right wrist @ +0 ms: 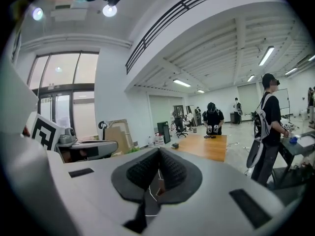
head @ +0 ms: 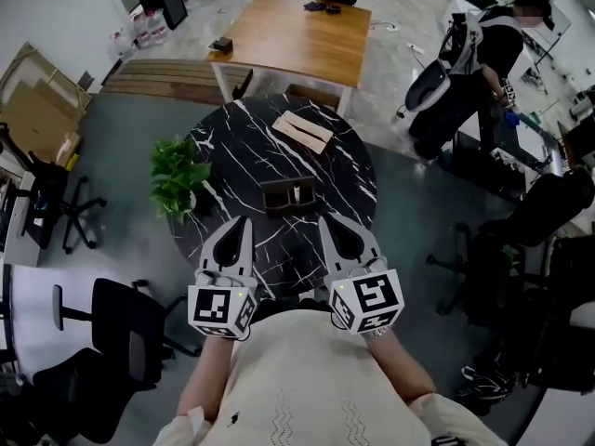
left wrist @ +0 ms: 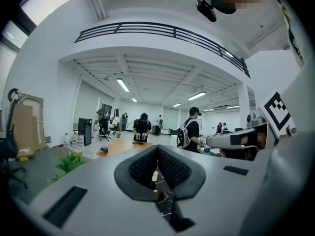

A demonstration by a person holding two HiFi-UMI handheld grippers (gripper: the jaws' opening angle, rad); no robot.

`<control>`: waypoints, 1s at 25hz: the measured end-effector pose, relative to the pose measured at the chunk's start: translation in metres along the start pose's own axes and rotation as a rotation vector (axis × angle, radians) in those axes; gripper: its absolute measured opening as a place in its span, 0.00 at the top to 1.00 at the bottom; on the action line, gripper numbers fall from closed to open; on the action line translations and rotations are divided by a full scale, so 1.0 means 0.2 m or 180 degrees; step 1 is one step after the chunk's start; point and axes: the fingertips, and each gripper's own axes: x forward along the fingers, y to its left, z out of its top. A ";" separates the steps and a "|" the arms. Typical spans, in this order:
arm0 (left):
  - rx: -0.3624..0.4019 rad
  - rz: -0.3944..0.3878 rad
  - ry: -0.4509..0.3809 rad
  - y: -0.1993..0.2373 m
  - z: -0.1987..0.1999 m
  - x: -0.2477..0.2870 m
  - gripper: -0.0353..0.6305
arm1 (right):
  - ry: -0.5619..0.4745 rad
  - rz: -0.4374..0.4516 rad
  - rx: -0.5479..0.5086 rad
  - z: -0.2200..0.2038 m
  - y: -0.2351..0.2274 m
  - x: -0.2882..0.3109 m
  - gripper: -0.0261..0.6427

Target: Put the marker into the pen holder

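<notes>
Left hand-held gripper [head: 244, 223], right hand-held gripper [head: 327, 221]: jaws together, empty. Marker not spotted. Risk: blind reach shoves pen holder [head: 286, 196] across surface [head: 223, 147].

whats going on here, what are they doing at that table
A person is at a round black table with a gripper in each hand. The left gripper and right gripper are both shut and empty, held above the near edge. The pen holder sits mid-table, untouched. No marker can be made out.
</notes>
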 end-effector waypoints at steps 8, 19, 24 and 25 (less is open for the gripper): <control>0.0012 0.0076 -0.0024 0.03 0.01 -0.04 0.93 | 0.0046 0.0039 -0.0114 0.03 0.01 0.04 0.94; 0.0021 0.0105 0.0025 0.09 0.00 -0.03 0.93 | 0.0074 -0.0023 -0.0131 0.03 0.00 0.09 0.94; 0.0019 0.0070 0.0018 0.10 0.00 -0.02 0.93 | 0.0111 -0.0060 -0.0133 0.01 -0.01 0.10 0.94; 0.0012 0.0068 0.0022 0.10 -0.01 -0.01 0.93 | 0.0116 -0.0066 -0.0135 0.01 -0.01 0.11 0.94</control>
